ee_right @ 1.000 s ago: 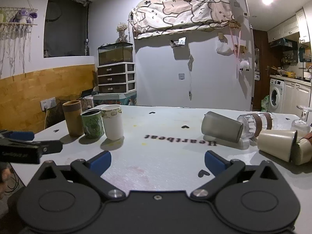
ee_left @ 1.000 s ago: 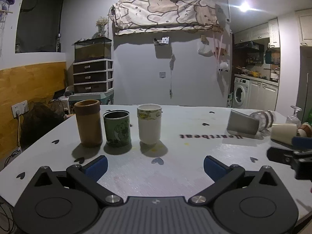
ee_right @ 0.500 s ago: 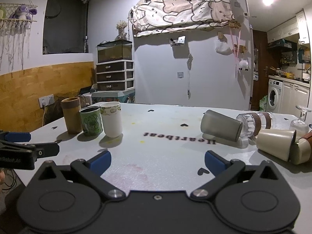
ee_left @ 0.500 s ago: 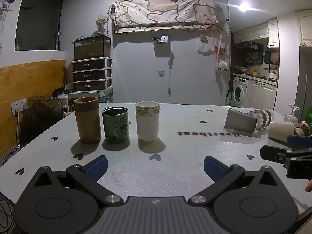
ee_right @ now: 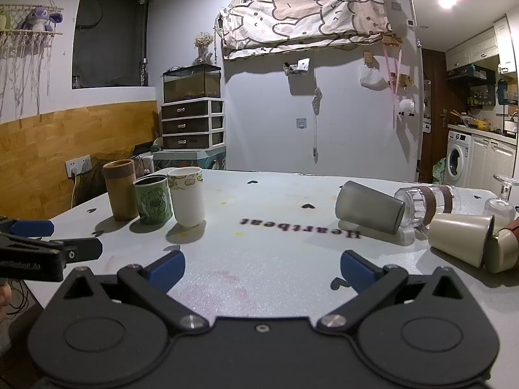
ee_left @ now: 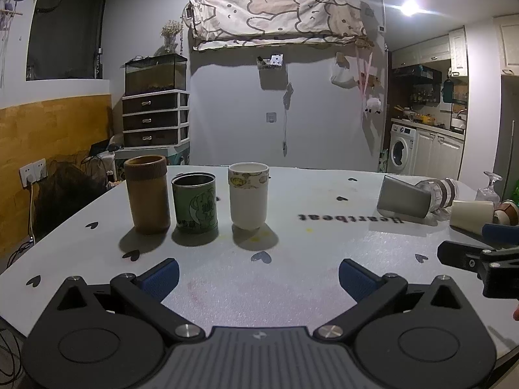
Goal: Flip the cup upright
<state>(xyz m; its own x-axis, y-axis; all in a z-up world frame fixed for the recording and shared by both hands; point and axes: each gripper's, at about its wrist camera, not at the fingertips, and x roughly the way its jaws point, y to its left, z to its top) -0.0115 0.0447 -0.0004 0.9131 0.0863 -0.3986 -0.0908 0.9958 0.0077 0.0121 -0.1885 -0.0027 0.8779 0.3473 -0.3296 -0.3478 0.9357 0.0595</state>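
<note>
1. A pale table [ee_right: 259,259] printed with small hearts stands in a dim room, washing machine behind.
2. The right gripper [ee_right: 261,267] is spread wide, holding nothing.
3. Ahead and right of it, a grey cup [ee_right: 369,207] lies on its side, touching a clear glass [ee_right: 428,202].
4. The left gripper [ee_left: 259,275] is also spread and empty; three upright cups [ee_left: 194,202] stand ahead-left.

The left gripper [ee_left: 259,275] is black plastic, with two angled fingers tipped by blue pads [ee_left: 161,275], silver screws at the pivots, round discs either side and a ribbed grey centre. The right gripper [ee_right: 262,269] looks alike, with a plain black centre and a small screw.
</note>
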